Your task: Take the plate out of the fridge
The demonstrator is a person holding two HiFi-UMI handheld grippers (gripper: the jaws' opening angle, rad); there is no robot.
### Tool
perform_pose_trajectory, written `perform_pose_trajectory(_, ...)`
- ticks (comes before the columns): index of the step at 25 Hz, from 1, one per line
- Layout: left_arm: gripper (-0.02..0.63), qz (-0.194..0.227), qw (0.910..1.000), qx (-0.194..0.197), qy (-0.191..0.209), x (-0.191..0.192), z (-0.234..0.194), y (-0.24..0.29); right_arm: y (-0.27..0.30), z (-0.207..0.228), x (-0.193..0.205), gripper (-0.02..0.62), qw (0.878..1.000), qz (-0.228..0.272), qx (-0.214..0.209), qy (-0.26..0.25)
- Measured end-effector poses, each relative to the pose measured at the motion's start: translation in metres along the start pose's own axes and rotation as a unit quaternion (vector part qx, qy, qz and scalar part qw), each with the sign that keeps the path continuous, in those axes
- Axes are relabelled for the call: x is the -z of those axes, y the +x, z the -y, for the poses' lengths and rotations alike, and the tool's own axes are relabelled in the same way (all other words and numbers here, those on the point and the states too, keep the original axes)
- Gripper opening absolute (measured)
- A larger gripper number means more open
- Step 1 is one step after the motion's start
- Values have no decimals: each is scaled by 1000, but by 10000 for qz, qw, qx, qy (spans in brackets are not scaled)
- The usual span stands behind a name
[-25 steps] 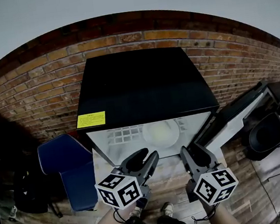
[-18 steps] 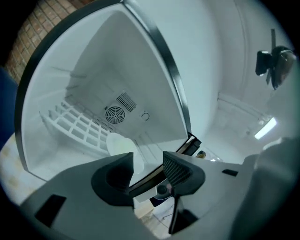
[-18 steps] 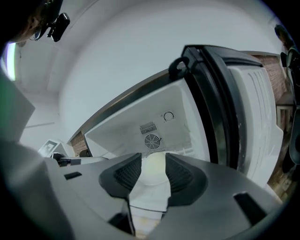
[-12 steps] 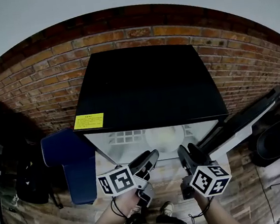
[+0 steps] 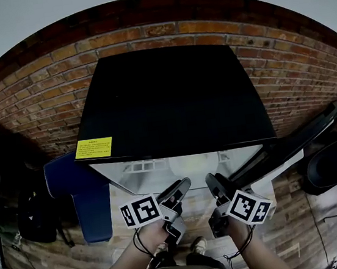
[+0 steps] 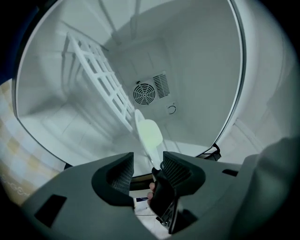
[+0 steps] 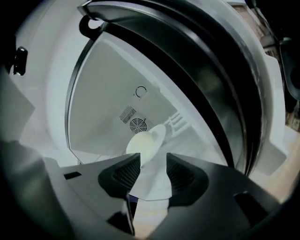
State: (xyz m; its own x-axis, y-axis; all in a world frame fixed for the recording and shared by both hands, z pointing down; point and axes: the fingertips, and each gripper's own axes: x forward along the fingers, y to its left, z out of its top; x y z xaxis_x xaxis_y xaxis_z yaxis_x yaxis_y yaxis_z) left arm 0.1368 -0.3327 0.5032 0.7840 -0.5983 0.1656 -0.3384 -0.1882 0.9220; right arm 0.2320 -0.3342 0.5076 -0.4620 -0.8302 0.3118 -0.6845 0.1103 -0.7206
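The plate lay inside the open fridge, on the wire shelf toward its front edge. From the head view it was only a pale disc under the front edge of the black fridge top. That view alone took in the yellow label at the top's front left corner, the door swung out to the right, and the brick floor all round. The left gripper view looked deep into the white interior. It showed the plate nearly edge-on at the near end of the shelf, with the round fan grille on the back wall. The right gripper view showed the same plate and grille with the dark door frame arching above. The left gripper and right gripper were held side by side just before the opening. They reached from the bottom edge of the head view and pointed into the fridge. Both were rolled, so the interior looked tilted in their views. The jaws of each had just been opening and stood wide apart with nothing between them. The plate lay beyond the gap of the left gripper and of the right gripper, untouched.
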Motion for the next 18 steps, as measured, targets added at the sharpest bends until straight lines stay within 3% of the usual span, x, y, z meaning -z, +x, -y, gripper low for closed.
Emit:
perform_pose_trajectory(4, 186, 14, 9991, 98, -419, 1, -9, 7, 9, 3, 1, 160, 9985, 46, -124, 536)
perform_pose_trajectory(10, 183, -12, 9978, 256, -619, 0, -12, 16, 17, -1, 0, 129, 9931, 79, -340, 1123)
perform_pose_trajectory(15, 73, -59, 9957, 500, -780, -1, -3, 22, 20, -3, -2, 81, 9849, 150, -476, 1655)
perform_pose_trajectory(18, 57, -104, 9952, 544, -809, -2, -1, 23, 20, -2, -3, 63, 9805, 187, -451, 1905)
